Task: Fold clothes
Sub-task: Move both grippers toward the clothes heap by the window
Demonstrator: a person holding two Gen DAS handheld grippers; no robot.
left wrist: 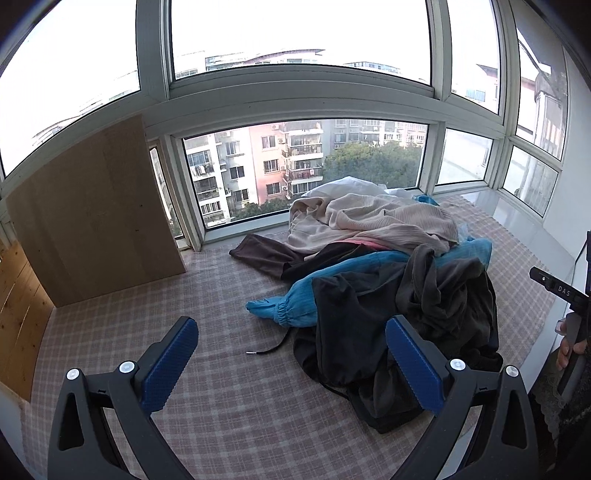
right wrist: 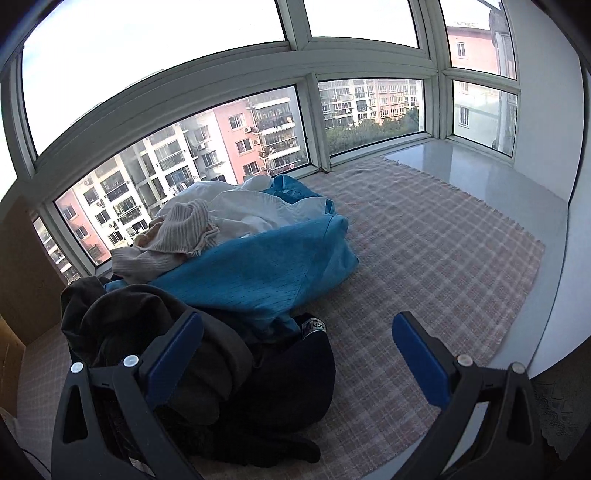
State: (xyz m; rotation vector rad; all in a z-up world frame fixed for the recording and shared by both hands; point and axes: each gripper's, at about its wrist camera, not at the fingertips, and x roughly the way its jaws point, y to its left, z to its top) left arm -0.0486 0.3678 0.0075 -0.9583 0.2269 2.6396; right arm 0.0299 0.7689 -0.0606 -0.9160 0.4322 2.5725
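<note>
While both the left gripper [left wrist: 291, 363] and right gripper [right wrist: 297, 358] hang spread wide and empty, pick one piece only: the black garment [left wrist: 388, 332] at the pile's [right wrist: 240, 251] near edge, lower centre, on the checked mat [right wrist: 424, 240]

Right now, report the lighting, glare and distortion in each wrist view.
Left wrist view: upper window panes blown out white, the pile of clothes backlit and dark garments losing detail; straight window frames bow from fisheye. Right wrist view: same overexposed sky, sheen on the bare sill, the dark clothes by the right gripper nearly featureless, corners vignetted black.
</note>
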